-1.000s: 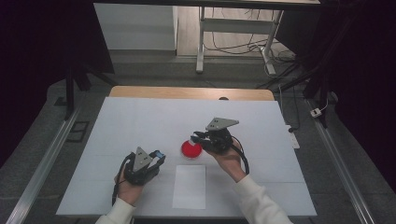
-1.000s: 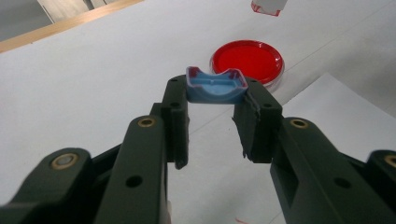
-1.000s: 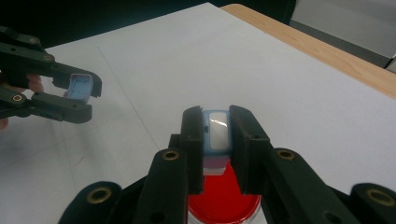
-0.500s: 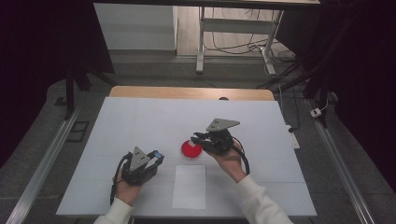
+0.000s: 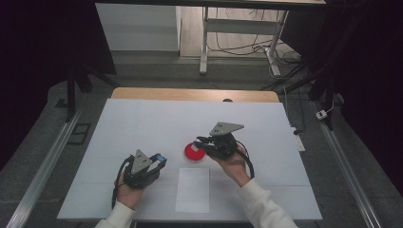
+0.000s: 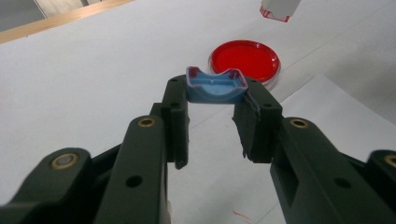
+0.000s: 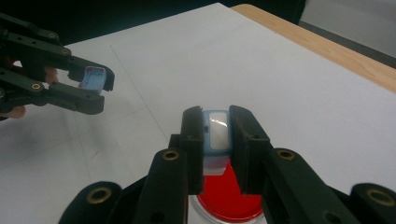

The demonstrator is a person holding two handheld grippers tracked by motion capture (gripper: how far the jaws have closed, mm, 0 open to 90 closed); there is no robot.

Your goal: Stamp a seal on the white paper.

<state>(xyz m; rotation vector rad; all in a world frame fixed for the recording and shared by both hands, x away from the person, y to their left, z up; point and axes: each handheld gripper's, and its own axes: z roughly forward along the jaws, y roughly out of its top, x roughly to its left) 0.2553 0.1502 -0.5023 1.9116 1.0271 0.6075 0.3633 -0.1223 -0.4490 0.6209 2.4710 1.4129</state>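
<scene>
Work looked mid-way: the small container was already in 2 pieces, one per gripper, both held off the bench w/ the red dish point(image 5: 195, 152) sitting between the hands, near the middle of the white bench point(image 5: 142, 123). Judging by the red smear on the cap, something had gone into or come out of it; whether the contents were dispensed into the dish can't be told. Left to do, prob.: finish over the dish, rejoin cap & vial, set them down.

Left gripper point(image 6: 215, 105), near-left of the dish, was closed on the blue cap point(image 6: 215, 86), pinched at its 2 sides, hollow side up. Right gripper point(image 7: 217, 140), just right of the dish, was clamped on the clear vial point(image 7: 217, 135), hanging right over the dish's red surface, not touching as far as visible. A white paper sheet point(image 5: 192, 189) lay near the bench edge, below the dish.
</scene>
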